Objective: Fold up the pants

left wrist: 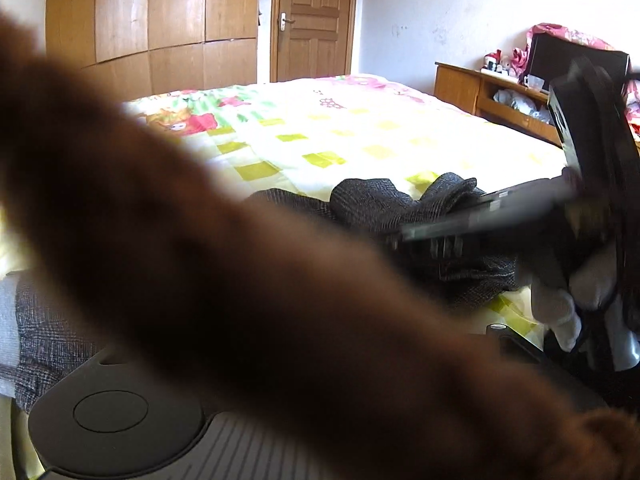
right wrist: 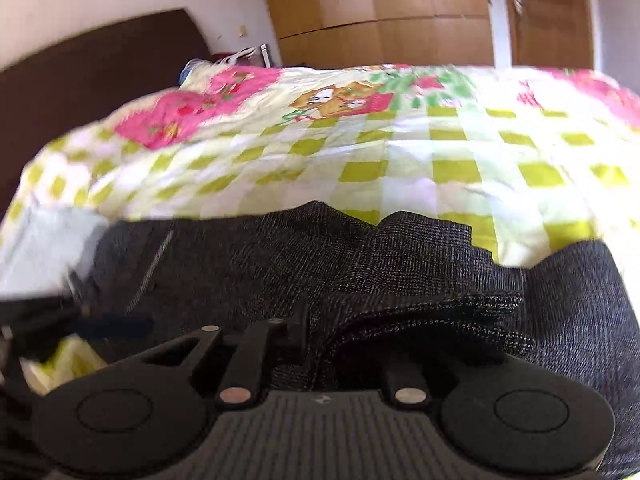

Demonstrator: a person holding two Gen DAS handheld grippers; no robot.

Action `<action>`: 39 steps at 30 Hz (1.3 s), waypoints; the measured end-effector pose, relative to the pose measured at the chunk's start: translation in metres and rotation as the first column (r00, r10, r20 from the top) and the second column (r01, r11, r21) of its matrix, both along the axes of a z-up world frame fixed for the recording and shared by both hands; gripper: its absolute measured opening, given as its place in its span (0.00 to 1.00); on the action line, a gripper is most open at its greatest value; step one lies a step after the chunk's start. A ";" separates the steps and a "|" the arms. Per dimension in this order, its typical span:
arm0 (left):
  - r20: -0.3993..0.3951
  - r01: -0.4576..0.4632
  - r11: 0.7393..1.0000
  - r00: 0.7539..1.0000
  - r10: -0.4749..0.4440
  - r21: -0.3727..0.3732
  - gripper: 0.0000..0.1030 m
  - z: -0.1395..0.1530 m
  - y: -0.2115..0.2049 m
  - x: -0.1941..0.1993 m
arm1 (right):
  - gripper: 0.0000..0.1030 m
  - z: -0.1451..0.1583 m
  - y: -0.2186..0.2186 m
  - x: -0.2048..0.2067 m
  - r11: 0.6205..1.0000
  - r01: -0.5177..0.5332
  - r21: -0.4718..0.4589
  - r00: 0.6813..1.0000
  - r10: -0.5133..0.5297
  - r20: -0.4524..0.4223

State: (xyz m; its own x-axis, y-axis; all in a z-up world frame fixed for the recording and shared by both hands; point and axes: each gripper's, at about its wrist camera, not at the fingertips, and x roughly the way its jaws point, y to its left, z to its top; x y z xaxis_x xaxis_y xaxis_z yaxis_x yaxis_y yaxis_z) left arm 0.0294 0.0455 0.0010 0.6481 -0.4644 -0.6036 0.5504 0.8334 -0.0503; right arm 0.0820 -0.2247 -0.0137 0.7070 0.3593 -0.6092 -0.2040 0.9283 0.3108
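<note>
Right tongs [right wrist: 320, 344] clamp bunched pants [right wrist: 420, 264], lying rumpled at the bed's [right wrist: 460, 152] near edge. A blurred brown sleeve [left wrist: 200, 272] hides the left tongs; can't tell their grip. Folding's barely begun, I'd judge.

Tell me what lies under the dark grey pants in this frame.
The pants lie crumpled on a bedspread checked in green and white, which shows beyond their far edge. A pale cloth pokes out at their left. Whatever lies beneath the bunched middle is covered.
</note>
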 end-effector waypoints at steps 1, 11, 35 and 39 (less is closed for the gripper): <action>-0.002 0.001 1.000 1.000 -0.001 -0.007 0.67 0.000 0.001 0.000 | 0.32 0.000 -0.010 0.003 0.996 0.040 0.079 0.999 -0.038 -0.030; -0.020 -0.093 0.993 0.996 0.092 -0.066 0.67 0.000 0.036 0.001 | 0.23 0.009 -0.027 0.021 0.910 0.276 0.310 0.959 -0.241 -0.148; -0.111 -0.244 0.964 0.966 0.232 -0.109 0.67 -0.026 0.110 -0.023 | 0.24 0.014 0.227 0.011 0.782 -0.314 -0.538 0.858 0.477 0.191; -0.093 -0.255 0.959 0.965 0.245 -0.123 0.67 -0.021 0.119 -0.028 | 0.22 0.032 0.220 0.026 0.864 -0.291 -0.410 0.904 0.389 0.178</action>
State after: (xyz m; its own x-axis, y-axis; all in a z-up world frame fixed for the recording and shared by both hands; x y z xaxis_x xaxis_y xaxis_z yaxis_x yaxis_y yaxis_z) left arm 0.0013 0.1644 -0.0204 0.7083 -0.3728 -0.5995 0.3158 0.9268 -0.2032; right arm 0.1075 -0.0042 0.0179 0.7253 0.3908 -0.5667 -0.5519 0.8222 -0.1394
